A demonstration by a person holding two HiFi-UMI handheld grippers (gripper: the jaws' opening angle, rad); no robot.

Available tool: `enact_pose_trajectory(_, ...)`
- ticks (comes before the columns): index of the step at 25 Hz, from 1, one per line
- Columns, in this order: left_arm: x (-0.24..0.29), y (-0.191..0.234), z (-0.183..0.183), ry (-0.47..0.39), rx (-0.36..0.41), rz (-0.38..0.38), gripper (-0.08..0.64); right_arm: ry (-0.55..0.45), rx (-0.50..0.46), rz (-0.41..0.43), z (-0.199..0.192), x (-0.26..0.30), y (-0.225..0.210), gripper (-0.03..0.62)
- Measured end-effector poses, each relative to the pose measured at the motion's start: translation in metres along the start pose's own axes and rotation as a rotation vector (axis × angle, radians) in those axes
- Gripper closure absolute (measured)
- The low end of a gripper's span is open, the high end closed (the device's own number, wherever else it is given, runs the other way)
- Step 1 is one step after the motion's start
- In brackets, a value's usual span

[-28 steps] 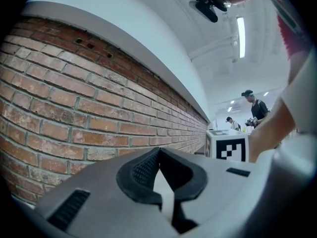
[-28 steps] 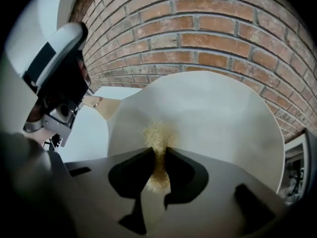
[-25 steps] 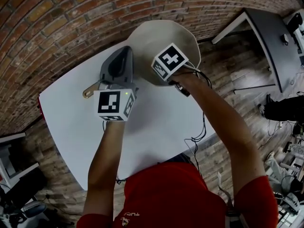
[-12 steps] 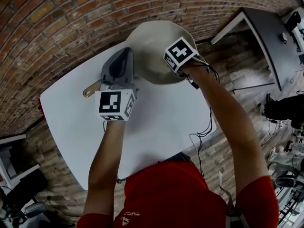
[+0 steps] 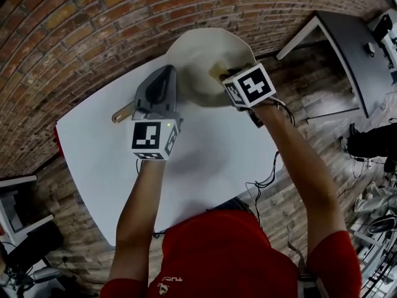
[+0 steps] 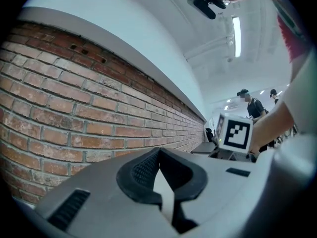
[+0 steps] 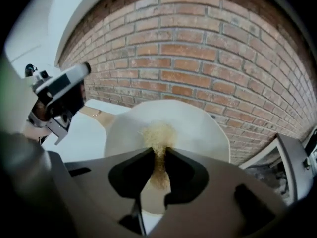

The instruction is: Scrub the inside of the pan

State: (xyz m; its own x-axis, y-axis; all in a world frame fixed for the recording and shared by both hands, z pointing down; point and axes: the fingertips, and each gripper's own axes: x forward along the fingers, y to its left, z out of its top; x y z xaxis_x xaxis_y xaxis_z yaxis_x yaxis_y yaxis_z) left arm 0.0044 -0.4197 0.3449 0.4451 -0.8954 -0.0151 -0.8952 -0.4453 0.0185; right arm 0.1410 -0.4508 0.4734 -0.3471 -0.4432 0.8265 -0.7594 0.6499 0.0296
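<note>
A cream pan (image 5: 195,58) sits at the far edge of the white table (image 5: 205,160), its wooden handle (image 5: 122,113) pointing left. My right gripper (image 5: 222,76) reaches over the pan's right side, shut on a yellowish scrub pad (image 5: 218,72). In the right gripper view the pad (image 7: 158,133) presses on the pan's inside (image 7: 198,128) just past the gripper (image 7: 159,155). My left gripper (image 5: 164,74) lies over the handle's root at the pan's left edge, with jaws together (image 6: 158,155). What it holds is hidden.
A brick wall (image 5: 93,23) runs just behind the table's far edge. A dark desk (image 5: 347,48) stands at the right, over a brick floor with cables. People stand in the distance (image 6: 250,103). The left gripper (image 7: 59,95) shows beside the handle (image 7: 94,112).
My right gripper has slid rightward across the pan, uncovering the scrub pad's tip. The left gripper and the pan have stayed about where they were.
</note>
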Motion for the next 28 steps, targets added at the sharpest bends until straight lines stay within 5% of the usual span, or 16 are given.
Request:
enact_pose_trajectory(6, -0.022, -0.018, 0.023, -0.027, -0.001, -0.014, 0.546, -0.534, 0.000, 0.062, 0.044, -0.087, 0.049, 0.517)
enact_pose_trajectory(12, -0.054, -0.036, 0.055, -0.067, -0.003, -0.036, 0.546, -0.841, 0.036, 0.115, 0.057, -0.165, 0.092, 0.517)
enact_pose_trajectory(19, -0.092, -0.059, 0.078, -0.095, 0.013, -0.062, 0.546, -0.984, 0.042, 0.123, 0.049, -0.209, 0.126, 0.517)
enact_pose_trajectory(28, -0.122, -0.075, 0.070, -0.085, 0.032, -0.071, 0.546, -0.992, 0.043, 0.133, 0.021, -0.212, 0.161, 0.517)
